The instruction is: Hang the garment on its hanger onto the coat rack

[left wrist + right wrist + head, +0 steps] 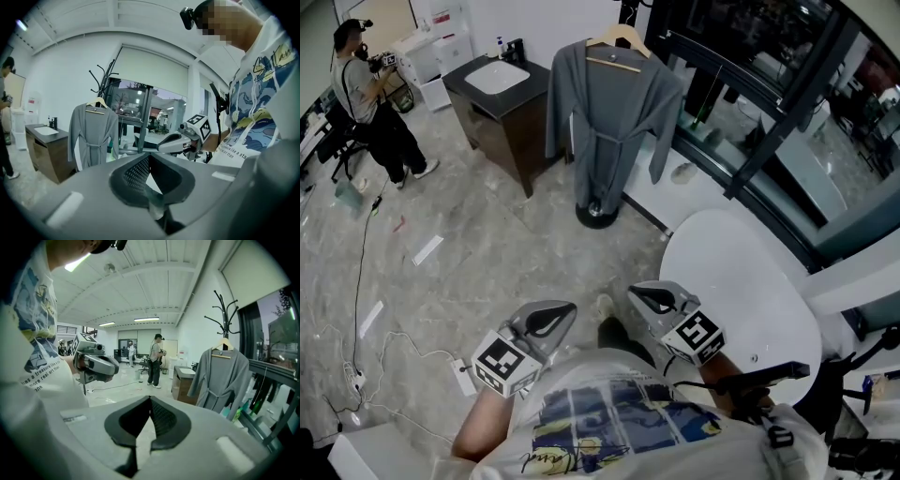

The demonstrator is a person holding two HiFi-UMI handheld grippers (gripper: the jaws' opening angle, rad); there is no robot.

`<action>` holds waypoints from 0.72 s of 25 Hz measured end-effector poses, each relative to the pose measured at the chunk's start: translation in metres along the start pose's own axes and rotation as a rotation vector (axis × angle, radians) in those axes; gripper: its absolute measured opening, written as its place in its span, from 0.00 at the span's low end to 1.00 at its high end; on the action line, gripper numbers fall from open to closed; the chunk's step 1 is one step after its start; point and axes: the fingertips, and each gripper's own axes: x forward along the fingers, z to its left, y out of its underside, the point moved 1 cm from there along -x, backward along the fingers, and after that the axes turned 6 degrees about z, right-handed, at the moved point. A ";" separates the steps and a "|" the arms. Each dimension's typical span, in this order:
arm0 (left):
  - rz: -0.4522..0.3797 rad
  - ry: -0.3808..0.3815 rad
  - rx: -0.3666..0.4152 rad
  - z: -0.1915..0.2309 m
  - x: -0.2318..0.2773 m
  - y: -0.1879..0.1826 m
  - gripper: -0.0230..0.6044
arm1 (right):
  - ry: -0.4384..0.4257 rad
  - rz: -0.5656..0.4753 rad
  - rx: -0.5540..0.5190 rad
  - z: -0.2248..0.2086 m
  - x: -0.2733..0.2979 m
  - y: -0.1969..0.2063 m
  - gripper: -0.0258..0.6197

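Note:
A grey robe (614, 112) hangs on a wooden hanger (617, 39) from the black coat rack (598, 214) across the room, its belt tied. Both gripper views show the same robe (93, 133) (220, 378) at a distance, under the rack's hooks (104, 77) (225, 310). My left gripper (564, 309) (149, 155) is held close to my chest, shut with nothing in it. Beside it my right gripper (639, 292) (150, 399) is likewise shut and empty. Neither one is near the robe.
A dark vanity cabinet with a white sink (502, 98) stands left of the rack. A round white table (741, 291) is close on my right. A dark-framed glass wall (769, 122) runs behind. A person (375, 103) stands far left. Cables (384, 356) trail over the marble floor.

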 end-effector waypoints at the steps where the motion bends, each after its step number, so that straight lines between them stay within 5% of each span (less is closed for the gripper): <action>1: 0.000 0.001 -0.001 0.001 0.000 -0.001 0.04 | 0.000 0.000 -0.001 -0.001 0.000 -0.001 0.04; 18: 0.008 0.017 -0.004 0.005 0.006 0.001 0.04 | 0.006 0.006 -0.020 -0.001 0.003 -0.003 0.04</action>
